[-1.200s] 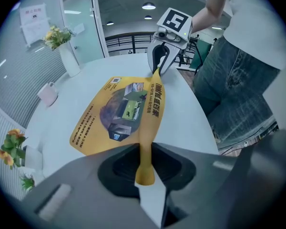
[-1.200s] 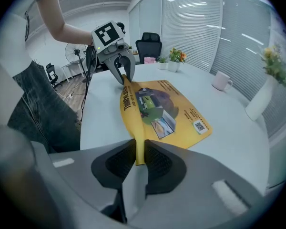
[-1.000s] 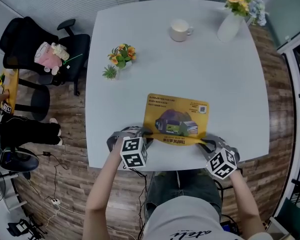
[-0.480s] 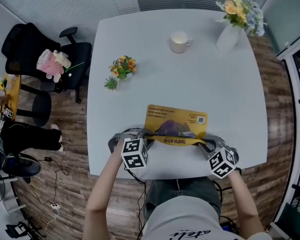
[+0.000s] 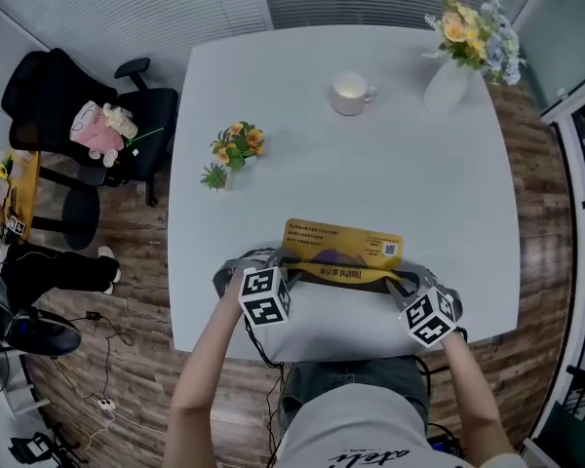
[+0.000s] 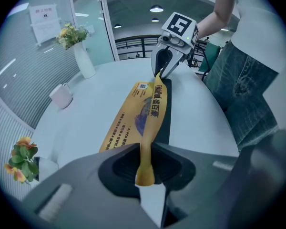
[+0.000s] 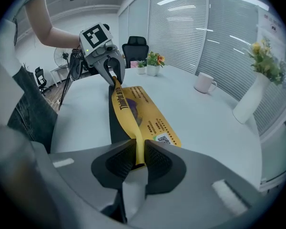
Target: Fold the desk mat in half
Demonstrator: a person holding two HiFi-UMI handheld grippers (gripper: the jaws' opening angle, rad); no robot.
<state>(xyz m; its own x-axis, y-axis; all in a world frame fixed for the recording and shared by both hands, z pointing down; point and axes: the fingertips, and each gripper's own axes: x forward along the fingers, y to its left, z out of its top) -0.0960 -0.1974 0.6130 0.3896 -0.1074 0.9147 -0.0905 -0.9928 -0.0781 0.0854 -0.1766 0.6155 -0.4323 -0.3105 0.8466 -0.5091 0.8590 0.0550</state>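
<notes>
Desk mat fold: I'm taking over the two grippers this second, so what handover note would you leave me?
Left gripper: shut on the desk mat, at its near left corner.
Right gripper: shut on the near right corner.
Mat: on the white table. Its near edge is lifted and curled over with the dark underside showing; the far part lies flat, yellow face up.
Done: near edge picked up, fold begun.
Left: carry the held edge over to the far edge, line it up, lay it down, let go.
</notes>
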